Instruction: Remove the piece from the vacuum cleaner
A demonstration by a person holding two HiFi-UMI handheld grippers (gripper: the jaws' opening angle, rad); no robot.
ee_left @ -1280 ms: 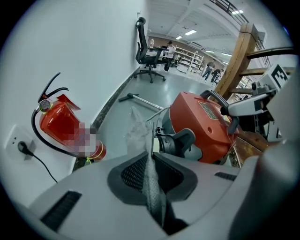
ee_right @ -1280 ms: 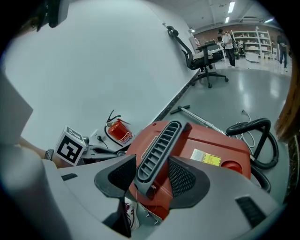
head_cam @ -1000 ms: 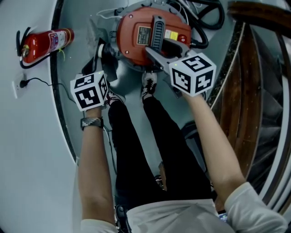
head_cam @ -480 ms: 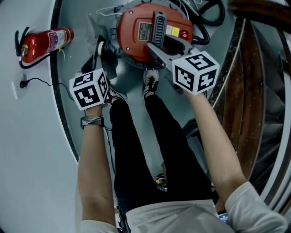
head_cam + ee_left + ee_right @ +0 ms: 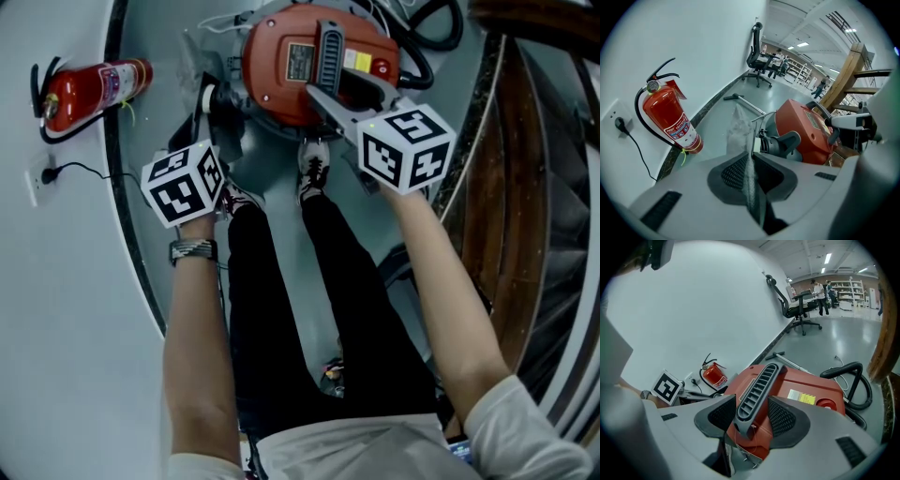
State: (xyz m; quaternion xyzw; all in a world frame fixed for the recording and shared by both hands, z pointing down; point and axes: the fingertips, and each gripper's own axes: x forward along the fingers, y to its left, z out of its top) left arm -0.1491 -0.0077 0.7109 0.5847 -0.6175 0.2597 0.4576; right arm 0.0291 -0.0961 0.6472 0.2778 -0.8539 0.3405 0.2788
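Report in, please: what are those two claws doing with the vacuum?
Left gripper shut on thin clear plastic. Right gripper open astride grey handle of vacuum cleaner. Black hose coiled behind, clear of handle.

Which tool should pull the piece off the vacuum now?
Left. The left tool is shut on the thin clear sheet by the vacuum; the right tool only straddles the handle.

White shirt (image 5: 375,448), black trousers (image 5: 281,309), woven wristband (image 5: 193,250), laced shoes (image 5: 312,171); left tool (image 5: 751,158), right tool (image 5: 751,409): grey, black pads (image 5: 782,418), marker cubes (image 5: 406,148).
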